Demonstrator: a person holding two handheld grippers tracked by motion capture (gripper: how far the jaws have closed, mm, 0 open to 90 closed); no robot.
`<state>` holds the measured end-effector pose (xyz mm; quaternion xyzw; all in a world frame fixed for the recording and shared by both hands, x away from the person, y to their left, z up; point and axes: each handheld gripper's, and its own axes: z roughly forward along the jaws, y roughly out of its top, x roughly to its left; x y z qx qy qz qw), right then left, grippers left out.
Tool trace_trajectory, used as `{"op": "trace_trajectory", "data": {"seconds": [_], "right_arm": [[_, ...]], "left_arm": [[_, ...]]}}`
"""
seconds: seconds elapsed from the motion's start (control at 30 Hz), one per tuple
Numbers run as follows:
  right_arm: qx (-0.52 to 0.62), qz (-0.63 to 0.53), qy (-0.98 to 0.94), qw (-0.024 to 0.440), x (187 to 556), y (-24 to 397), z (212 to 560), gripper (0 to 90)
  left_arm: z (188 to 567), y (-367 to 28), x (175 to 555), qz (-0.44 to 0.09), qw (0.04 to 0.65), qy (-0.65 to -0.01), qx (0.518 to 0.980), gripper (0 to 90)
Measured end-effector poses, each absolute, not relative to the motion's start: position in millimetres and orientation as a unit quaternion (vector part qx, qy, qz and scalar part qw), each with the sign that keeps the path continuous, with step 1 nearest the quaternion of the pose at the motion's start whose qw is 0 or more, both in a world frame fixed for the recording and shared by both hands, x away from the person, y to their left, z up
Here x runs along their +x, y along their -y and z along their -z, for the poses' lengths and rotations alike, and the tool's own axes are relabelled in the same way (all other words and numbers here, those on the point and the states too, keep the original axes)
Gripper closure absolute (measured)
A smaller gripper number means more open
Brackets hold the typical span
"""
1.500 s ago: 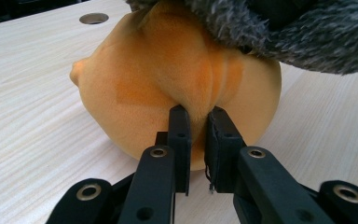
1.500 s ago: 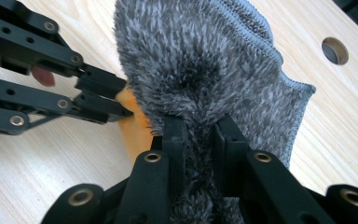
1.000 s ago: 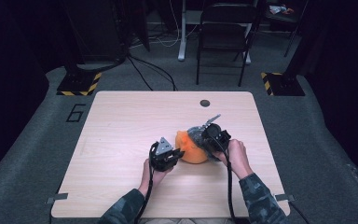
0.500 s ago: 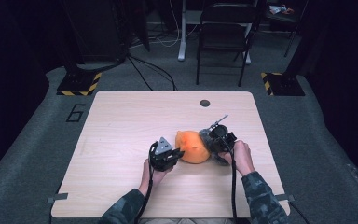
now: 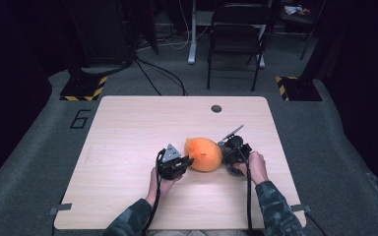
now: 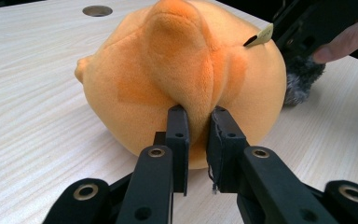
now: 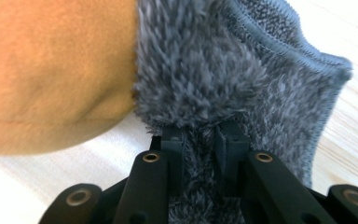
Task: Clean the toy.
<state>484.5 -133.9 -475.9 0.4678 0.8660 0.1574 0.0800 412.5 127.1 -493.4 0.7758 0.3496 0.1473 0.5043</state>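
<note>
Two hand-held grippers clamped on an orange plush toy at the near middle of a wooden surface.

High view: the toy [image 5: 204,154] lies on the surface [image 5: 128,128] between the left hand-held gripper [image 5: 186,161], touching its left side, and the right hand-held gripper [image 5: 225,151], at its right side; a round hole [image 5: 216,108] sits near the far edge, and a chair [image 5: 236,34] stands beyond on the floor. Left gripper view: the jaws of the left hand-held gripper [image 6: 199,123] pinch a fold of orange plush low on the toy [image 6: 177,70], which rests on the surface; a small tag [image 6: 263,35] projects from the toy's upper right, and a grey furry part [image 6: 300,81] shows just behind it. Right gripper view: the jaws of the right hand-held gripper [image 7: 204,135] are closed on grey fur [image 7: 214,70], which adjoins the orange body [image 7: 51,65].
</note>
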Motion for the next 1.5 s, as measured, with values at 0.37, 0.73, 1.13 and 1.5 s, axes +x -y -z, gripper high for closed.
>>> {"op": "trace_trajectory", "data": {"seconds": [0.37, 0.73, 1.13, 1.5], "right_arm": [[0.46, -0.23, -0.851, 0.11, 471.3, 139.8, 416.4, 76.8], [0.381, -0.253, -0.883, 0.105, 450.2, 92.4, 408.7, 77.0], [0.383, -0.272, -0.874, 0.127, 455.2, 97.3, 419.5, 77.0], [0.398, -0.289, -0.866, 0.086, 455.3, 101.6, 414.3, 77.2]], "left_arm": [[493.6, -127.9, 413.3, -0.151, 0.501, -0.351, 0.777, 78.8], [494.6, -129.1, 413.9, -0.153, 0.499, -0.353, 0.776, 76.3], [504.8, -121.2, 413.7, -0.191, 0.46, -0.346, 0.795, 48.6], [506.1, -123.0, 411.4, -0.186, 0.476, -0.344, 0.788, 79.4]]}}
